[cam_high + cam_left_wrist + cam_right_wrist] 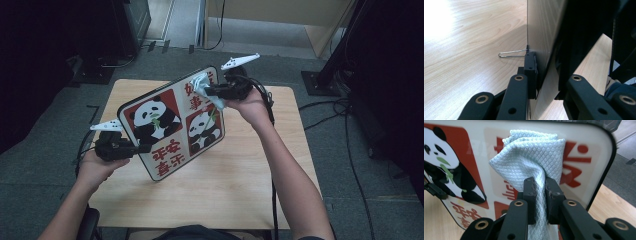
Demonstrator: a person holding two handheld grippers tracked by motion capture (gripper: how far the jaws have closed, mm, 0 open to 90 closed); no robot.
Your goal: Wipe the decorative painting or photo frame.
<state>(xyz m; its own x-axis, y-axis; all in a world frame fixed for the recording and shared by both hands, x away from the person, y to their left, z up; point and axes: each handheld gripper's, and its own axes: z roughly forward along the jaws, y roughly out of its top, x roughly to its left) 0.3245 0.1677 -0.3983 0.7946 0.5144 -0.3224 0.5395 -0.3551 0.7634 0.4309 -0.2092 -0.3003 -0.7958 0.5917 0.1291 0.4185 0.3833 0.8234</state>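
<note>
Two claws [145, 148] [209, 91], one cloth [534, 157], one panda board [172, 120]

Light wooden table [210, 185]

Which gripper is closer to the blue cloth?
Right. The right gripper pinches the cloth between its fingers against the panda board; the left gripper clamps the board's opposite lower edge, away from it.

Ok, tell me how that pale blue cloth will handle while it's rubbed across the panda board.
The cloth is probably floppy: it bunches and folds above the right gripper, whose jaws pinch it into a narrow waist. It looks light, since that bunch stands without sagging. Its waffle weave likely grips rather than slides on the glossy panda board, which the left gripper clamps at the edge.
</note>
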